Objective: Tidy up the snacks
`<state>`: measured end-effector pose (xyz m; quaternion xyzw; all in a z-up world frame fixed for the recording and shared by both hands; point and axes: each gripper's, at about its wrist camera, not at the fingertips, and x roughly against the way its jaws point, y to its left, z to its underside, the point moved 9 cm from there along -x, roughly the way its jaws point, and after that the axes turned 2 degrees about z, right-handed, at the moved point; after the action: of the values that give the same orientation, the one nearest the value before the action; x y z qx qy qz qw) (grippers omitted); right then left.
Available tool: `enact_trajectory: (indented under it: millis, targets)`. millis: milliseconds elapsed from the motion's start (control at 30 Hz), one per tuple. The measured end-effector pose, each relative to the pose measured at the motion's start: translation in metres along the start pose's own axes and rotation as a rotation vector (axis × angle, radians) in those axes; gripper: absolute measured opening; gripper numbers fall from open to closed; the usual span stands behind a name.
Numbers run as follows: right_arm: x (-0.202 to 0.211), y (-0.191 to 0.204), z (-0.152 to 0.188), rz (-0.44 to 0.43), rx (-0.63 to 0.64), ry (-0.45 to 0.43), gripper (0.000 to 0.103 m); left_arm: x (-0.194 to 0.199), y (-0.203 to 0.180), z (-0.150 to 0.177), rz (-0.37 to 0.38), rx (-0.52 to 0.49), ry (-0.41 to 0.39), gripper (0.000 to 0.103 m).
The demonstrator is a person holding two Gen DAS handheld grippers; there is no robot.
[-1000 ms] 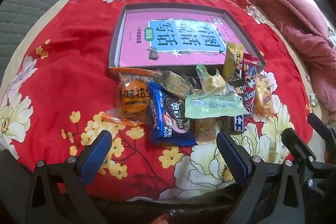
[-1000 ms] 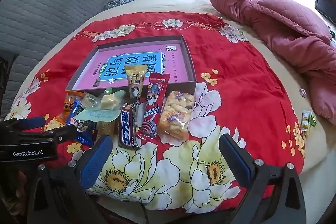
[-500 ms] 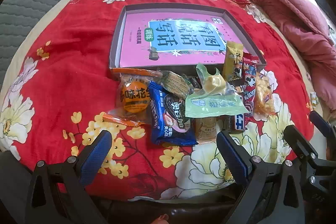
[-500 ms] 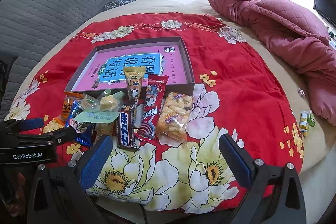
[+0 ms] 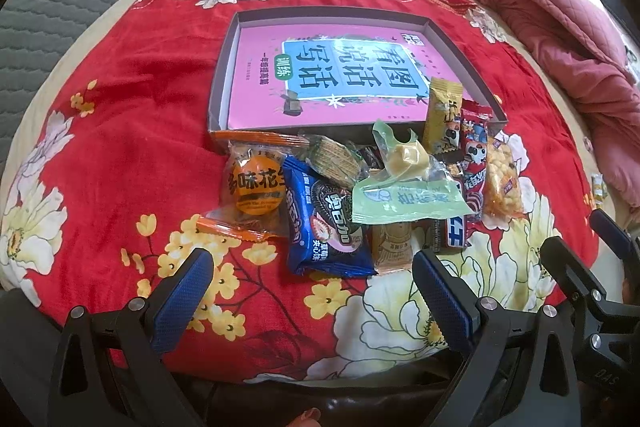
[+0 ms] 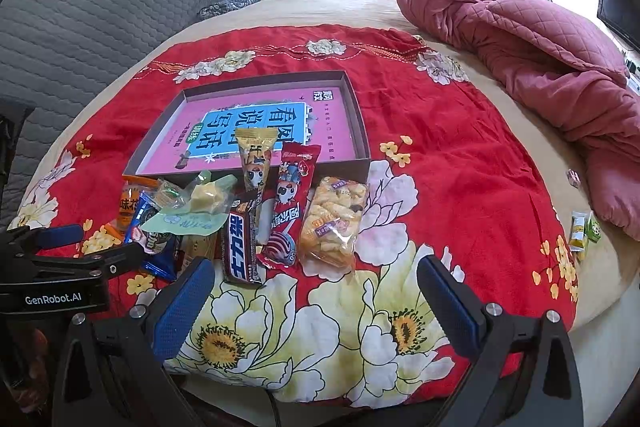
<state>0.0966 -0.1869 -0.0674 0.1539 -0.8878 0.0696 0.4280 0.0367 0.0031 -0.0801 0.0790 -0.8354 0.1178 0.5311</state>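
Left gripper (image 5: 312,291) at the bottom of the left wrist view, fingers spread wide, nothing between them, low over the red flowered cloth (image 5: 120,147). Right gripper (image 6: 316,299) at the bottom of the right wrist view, likewise wide open and empty-handed.

Heap of snacks (image 5: 360,187) in the middle of the left wrist view, just above the left gripper's tips, pressed against the near wall of a shallow box (image 5: 218,99). Box in the upper centre of the frame, lined with a pink printed sheet (image 5: 256,87). At the left of the heap, an orange packet (image 5: 256,183); beside it a blue biscuit pack (image 5: 324,227), closest to the left gripper. On top, a pale green wrapper (image 5: 404,197). At the right of the heap, a yellow packet (image 5: 442,111) and a red packet (image 5: 474,147) leaning over the box wall, then a clear bag of puffed pieces (image 5: 502,179). Dark chocolate bar (image 6: 240,247) in the lower centre of the right wrist view, near that gripper's left finger.

Pink quilt (image 6: 540,55) bunched at the upper right. Two small wrapped sweets (image 6: 584,229) at the right edge, well apart from the heap.
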Motion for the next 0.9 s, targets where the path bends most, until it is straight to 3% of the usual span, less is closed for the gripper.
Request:
enact_trajectory:
  millis: [900]
  targets:
    - [0.0009, 0.0005, -0.0002, -0.002, 0.0, -0.003, 0.102, 0.001, 0.0024, -0.0003, -0.006, -0.003, -0.005, 0.1]
